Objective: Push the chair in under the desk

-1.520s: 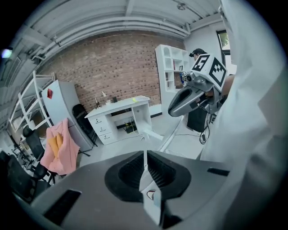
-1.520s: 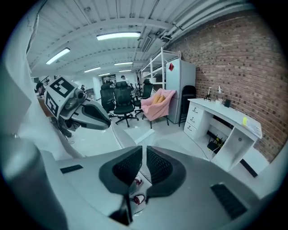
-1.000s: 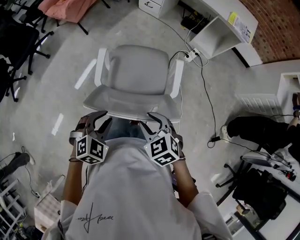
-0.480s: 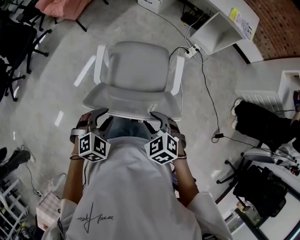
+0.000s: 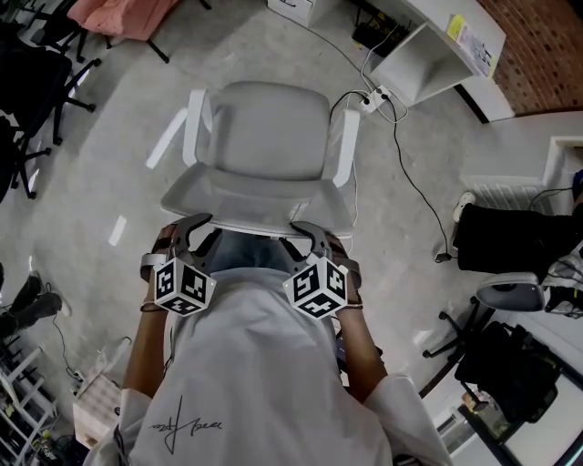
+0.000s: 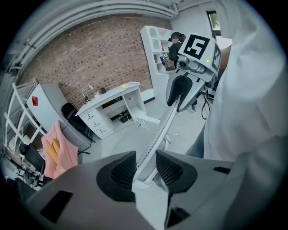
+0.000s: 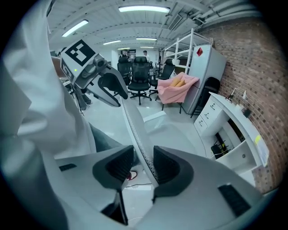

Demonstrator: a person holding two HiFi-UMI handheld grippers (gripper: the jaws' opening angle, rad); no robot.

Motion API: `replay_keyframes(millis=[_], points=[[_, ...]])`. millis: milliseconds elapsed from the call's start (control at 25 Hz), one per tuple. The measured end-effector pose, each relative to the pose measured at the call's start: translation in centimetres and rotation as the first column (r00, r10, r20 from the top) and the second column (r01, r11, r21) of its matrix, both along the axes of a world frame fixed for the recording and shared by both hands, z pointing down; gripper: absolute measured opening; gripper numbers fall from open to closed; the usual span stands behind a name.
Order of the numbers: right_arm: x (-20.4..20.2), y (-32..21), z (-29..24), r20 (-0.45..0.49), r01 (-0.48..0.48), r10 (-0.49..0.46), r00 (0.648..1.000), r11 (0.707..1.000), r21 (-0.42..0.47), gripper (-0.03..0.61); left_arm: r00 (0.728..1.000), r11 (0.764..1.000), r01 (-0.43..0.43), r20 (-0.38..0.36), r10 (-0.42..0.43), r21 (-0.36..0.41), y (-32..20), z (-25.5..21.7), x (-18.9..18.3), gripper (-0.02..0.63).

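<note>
The chair (image 5: pixel 273 127) is seen in the upper centre of the head view, on the grey floor (image 5: pixel 109 182), with its seat toward the top of the frame and its backrest (image 5: pixel 260 196) turned toward the person below. The white desk (image 5: pixel 437 55) lies in the upper right corner. The chair is set apart from it, to its lower left, and no part of it is under the desk. The top edge of the backrest is taken from below by both tools, side by side. The left gripper (image 5: pixel 202 227) is placed left of centre. In its own view the edge fills the gap between the jaws, which have just been widened, and both pads are laid against it. The right gripper (image 5: pixel 296 232) is placed right of centre. Its jaws have just been closing and are clamped on the mesh edge. A cable (image 5: pixel 401 164) is trailed across the floor between chair and desk. A pink cloth (image 5: pixel 118 14) is seen at the upper left.
</note>
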State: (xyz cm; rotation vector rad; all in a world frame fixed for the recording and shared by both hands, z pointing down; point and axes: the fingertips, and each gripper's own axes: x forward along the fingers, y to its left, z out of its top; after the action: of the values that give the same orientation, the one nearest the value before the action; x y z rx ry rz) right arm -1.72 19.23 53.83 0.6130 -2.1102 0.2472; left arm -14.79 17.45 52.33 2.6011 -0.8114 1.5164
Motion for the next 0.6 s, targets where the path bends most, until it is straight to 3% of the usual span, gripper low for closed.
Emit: replay_keyframes(millis=[600], points=[[-0.8,-1.3,-0.1,0.049,-0.001,-0.001,0.999,0.999,0.039,0.152,0.999,0.999,0.037,0.03,-0.037,0.022,-1.7,0.0,-0.8,0.133]])
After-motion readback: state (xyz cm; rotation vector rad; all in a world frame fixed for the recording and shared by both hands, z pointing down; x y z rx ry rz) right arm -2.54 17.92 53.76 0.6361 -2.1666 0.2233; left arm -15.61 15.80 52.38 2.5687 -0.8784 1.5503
